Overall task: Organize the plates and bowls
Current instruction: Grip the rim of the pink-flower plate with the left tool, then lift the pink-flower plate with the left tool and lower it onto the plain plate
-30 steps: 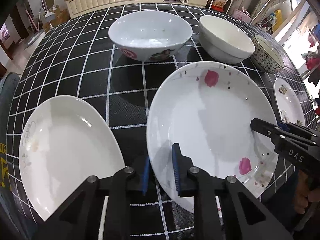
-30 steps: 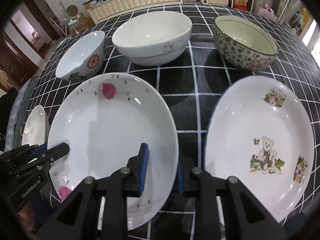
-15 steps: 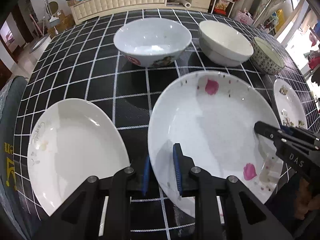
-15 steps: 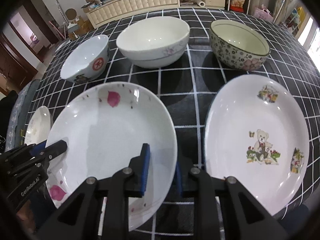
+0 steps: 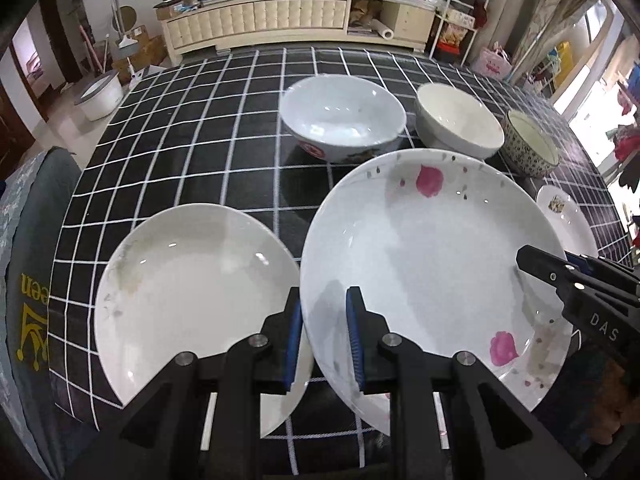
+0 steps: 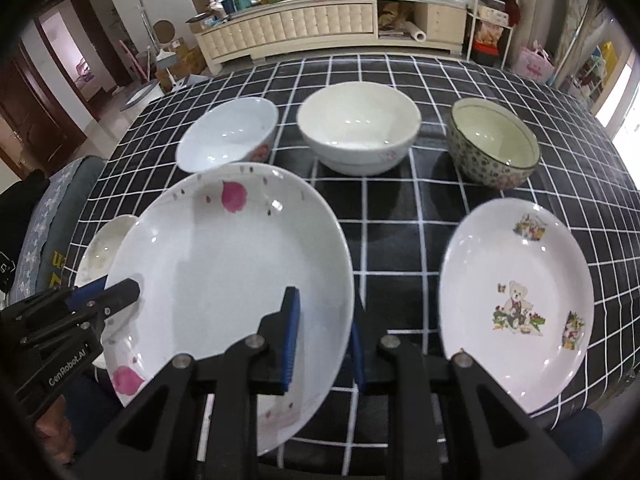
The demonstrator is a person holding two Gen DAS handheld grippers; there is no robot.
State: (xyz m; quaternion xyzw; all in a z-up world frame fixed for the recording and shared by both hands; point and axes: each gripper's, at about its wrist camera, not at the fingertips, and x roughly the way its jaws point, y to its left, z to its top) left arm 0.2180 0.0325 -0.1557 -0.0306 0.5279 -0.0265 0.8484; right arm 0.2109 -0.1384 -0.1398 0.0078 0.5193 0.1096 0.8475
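A white plate with pink flowers (image 5: 432, 256) is held above the table by both grippers. My left gripper (image 5: 322, 336) is shut on its near left rim. My right gripper (image 6: 322, 340) is shut on its right rim; the plate also shows in the right wrist view (image 6: 224, 264). A plain white plate (image 5: 188, 284) lies on the table at the left, partly under the lifted plate's edge. A teddy-bear plate (image 6: 516, 300) lies at the right. Three bowls stand behind: a bluish one (image 5: 344, 118), a cream one (image 5: 458, 126) and a dotted one (image 5: 530, 148).
The table has a black cloth with white grid lines (image 5: 192, 152). A grey chair back (image 5: 36, 240) stands at the left edge. A long cream cabinet (image 5: 280, 20) runs along the far wall.
Both grippers have risen with the flowered plate; it now sits higher and overlaps the plain plate's right edge. The table and bowls look farther away.
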